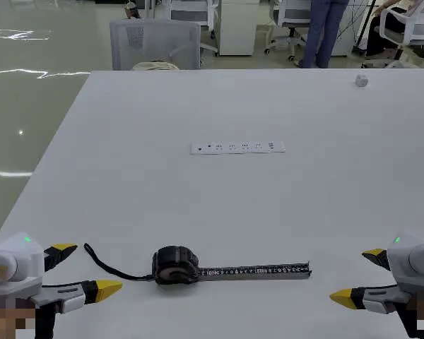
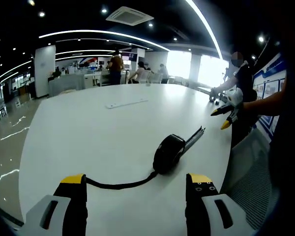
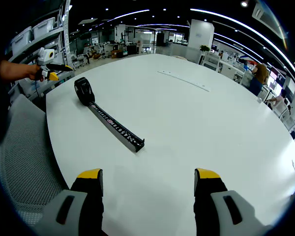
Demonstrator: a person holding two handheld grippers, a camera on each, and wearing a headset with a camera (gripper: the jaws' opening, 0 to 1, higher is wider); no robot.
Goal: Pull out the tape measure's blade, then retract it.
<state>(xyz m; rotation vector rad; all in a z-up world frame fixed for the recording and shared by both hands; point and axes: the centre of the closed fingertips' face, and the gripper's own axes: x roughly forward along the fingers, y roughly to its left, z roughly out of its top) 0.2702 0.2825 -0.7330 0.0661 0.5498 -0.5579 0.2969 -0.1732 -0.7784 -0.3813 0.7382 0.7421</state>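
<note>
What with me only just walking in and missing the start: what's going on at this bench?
A person holds a tool in each hand over a white table. The tape measure lies between them. Its blade is drawn out flat toward the right tool, and its strap trails toward the left tool. Both tools are open and touch nothing. The blade has not yet been retracted.

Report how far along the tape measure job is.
Done: the blade lies extended from the tape measure on the table. In hand: nothing; the left claw and right claw are open, clear of it on either side. Left: retracting the blade.
</note>
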